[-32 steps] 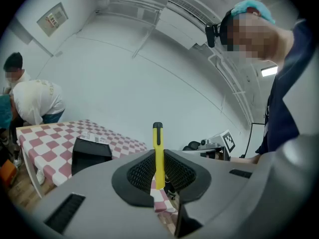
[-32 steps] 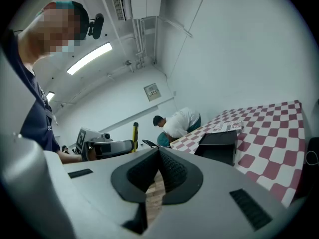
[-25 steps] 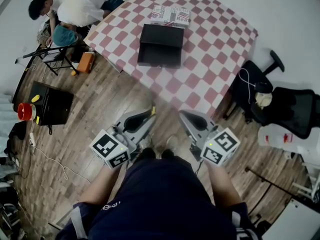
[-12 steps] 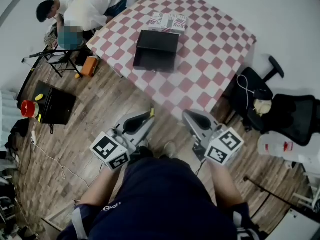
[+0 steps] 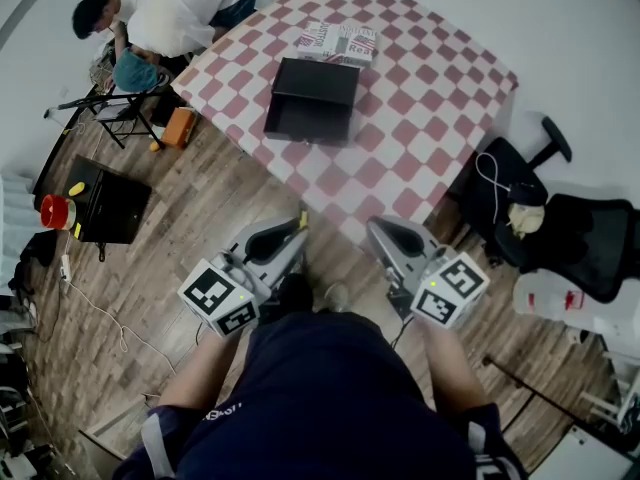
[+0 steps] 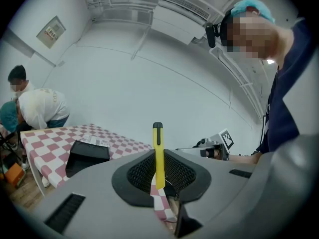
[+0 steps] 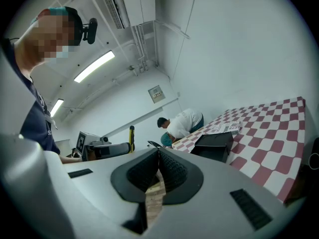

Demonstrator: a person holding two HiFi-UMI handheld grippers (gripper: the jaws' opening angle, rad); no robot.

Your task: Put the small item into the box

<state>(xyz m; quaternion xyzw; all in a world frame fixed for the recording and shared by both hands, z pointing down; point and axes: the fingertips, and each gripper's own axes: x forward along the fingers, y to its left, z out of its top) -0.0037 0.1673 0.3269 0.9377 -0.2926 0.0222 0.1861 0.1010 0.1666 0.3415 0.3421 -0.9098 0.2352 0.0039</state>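
Box (image 5: 312, 98) now slightly leftward; left tongs (image 6: 158, 157) tight on half-hidden yellow item (image 6: 157, 133), right tongs (image 7: 158, 153) together.

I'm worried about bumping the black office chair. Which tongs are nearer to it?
Right. The right tongs hang over the wood floor on the black office chair's side; the left tongs, shut on a yellow cutter, are farther off, beyond the right ones.
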